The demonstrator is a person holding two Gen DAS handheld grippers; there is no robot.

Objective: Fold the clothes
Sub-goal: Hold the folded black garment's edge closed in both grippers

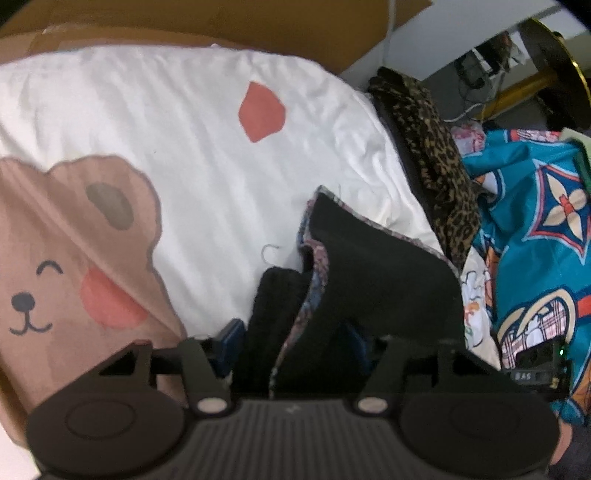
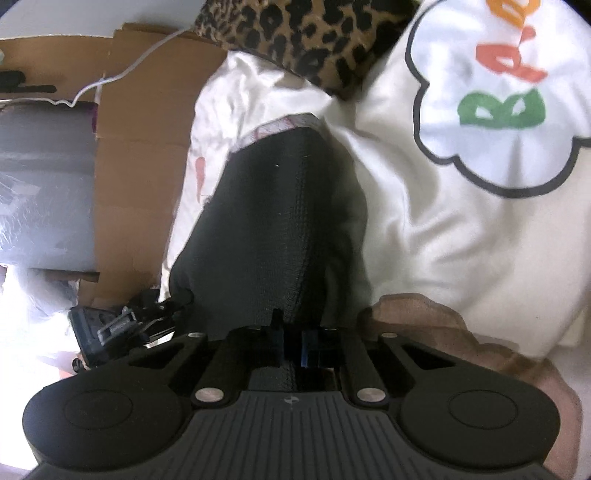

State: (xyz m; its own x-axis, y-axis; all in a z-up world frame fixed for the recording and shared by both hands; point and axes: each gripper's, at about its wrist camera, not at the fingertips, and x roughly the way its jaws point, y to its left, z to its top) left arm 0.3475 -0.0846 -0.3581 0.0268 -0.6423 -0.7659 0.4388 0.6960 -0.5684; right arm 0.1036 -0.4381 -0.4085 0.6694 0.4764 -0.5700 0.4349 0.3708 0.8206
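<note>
Right gripper (image 2: 293, 349) clamped tight on black knit garment (image 2: 266, 221), jaws nearly together with the fabric pinched between. Garment rises ahead over white printed sheet (image 2: 424, 229), patterned lining showing at its far edge. Leopard-print cloth (image 2: 303, 33) beyond. Cardboard (image 2: 144, 155) and white cable (image 2: 110, 75) at left.

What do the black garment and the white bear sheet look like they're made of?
Black garment: looks like a matte waffle-textured knit, with a fine grid showing in the weave and a patterned trim at its edge. White sheet: probably smooth printed cotton or polyester, with soft creases and a flat bear print.
</note>
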